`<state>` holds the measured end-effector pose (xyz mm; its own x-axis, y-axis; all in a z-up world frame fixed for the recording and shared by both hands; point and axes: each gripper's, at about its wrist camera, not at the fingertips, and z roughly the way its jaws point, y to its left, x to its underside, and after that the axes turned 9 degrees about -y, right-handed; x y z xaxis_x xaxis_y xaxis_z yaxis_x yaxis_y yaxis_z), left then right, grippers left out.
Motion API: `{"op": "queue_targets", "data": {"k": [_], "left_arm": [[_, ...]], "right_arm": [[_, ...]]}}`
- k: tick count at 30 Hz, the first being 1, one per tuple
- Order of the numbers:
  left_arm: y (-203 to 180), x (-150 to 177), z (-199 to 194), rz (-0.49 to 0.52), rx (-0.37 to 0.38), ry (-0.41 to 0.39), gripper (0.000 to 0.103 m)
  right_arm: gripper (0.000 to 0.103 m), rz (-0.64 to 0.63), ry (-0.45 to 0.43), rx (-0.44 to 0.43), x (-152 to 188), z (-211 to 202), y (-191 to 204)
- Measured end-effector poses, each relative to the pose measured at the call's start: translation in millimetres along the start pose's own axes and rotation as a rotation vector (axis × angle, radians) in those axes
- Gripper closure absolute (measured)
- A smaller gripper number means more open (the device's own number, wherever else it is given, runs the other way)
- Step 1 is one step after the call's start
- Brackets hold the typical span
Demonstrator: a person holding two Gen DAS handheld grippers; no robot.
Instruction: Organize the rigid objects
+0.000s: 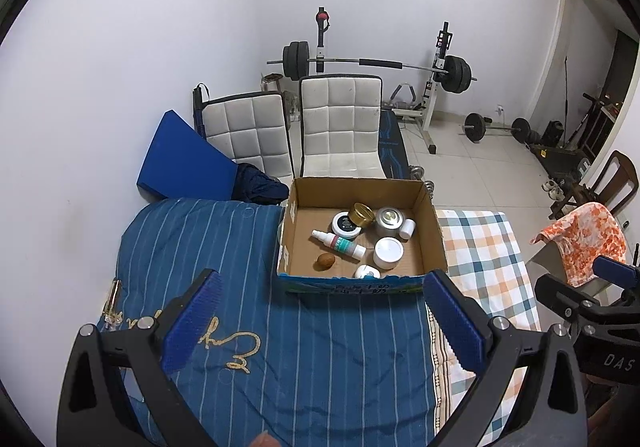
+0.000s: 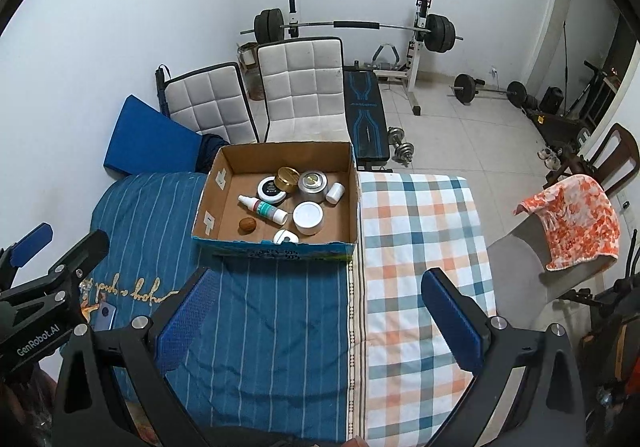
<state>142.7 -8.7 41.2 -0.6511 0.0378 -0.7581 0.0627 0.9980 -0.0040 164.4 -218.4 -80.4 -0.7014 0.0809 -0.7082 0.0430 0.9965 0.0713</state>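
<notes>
An open cardboard box (image 1: pixel 434 231) (image 2: pixel 212 183) stands on the bed. It holds several items: a white spray bottle (image 1: pixel 340 244) (image 2: pixel 265 208), a brown walnut (image 1: pixel 324 261) (image 2: pixel 247 225), a white jar (image 1: pixel 388 252) (image 2: pixel 308 217), a silver tin (image 1: pixel 389 221) (image 2: pixel 313 183), a gold-lidded jar (image 1: pixel 361 214) (image 2: pixel 288 179), a black-lidded jar (image 1: pixel 345 225) (image 2: pixel 270 189), a small white bottle (image 1: pixel 407 228) (image 2: pixel 335 192) and a white round case (image 1: pixel 367 271) (image 2: pixel 286 236). My left gripper (image 1: pixel 320 327) is open and empty, short of the box. My right gripper (image 2: pixel 320 319) is open and empty over the bed.
A blue striped quilt (image 1: pixel 280 347) (image 2: pixel 260 307) and a plaid sheet (image 1: pixel 488 259) (image 2: pixel 412 247) cover the bed. A phone (image 2: pixel 103 313) lies on the quilt at left. Two white chairs (image 1: pixel 340 127) (image 2: pixel 300 95), a blue pad (image 1: pixel 180 155), a weight bench (image 2: pixel 366 115) and a barbell rack stand beyond.
</notes>
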Motion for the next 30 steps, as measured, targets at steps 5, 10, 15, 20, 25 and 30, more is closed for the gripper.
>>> {"op": "queue_targets", "data": {"k": [5,10,15,20,25,30], "left_arm": [[0.8,0.4,0.2,-0.003,0.003,-0.001,0.000],[2.2,3.6,1.7,-0.011,0.000,0.001,0.000],[3.6,4.6,0.1,-0.014,-0.001,-0.005,0.000],[4.7,4.0,-1.4,-0.017,-0.005,-0.010,0.000],[6.3,3.5,-4.7,-0.032,-0.011,-0.012,0.000],[8.2,4.3,-5.4,-0.048,-0.021,-0.008,0.000]], "right_arm": [[0.000,-0.003,-0.010,0.005,0.4,-3.2,-0.1],[0.000,-0.006,-0.016,0.009,-0.4,-3.2,-0.1],[0.000,-0.006,-0.032,0.027,-0.8,-5.1,-1.7],[0.000,-0.011,-0.049,0.042,-1.0,-10.0,-2.7],[0.000,-0.018,-0.059,0.052,-1.1,-12.5,-4.0],[0.000,-0.035,-0.059,0.057,1.5,-12.5,1.0]]}}
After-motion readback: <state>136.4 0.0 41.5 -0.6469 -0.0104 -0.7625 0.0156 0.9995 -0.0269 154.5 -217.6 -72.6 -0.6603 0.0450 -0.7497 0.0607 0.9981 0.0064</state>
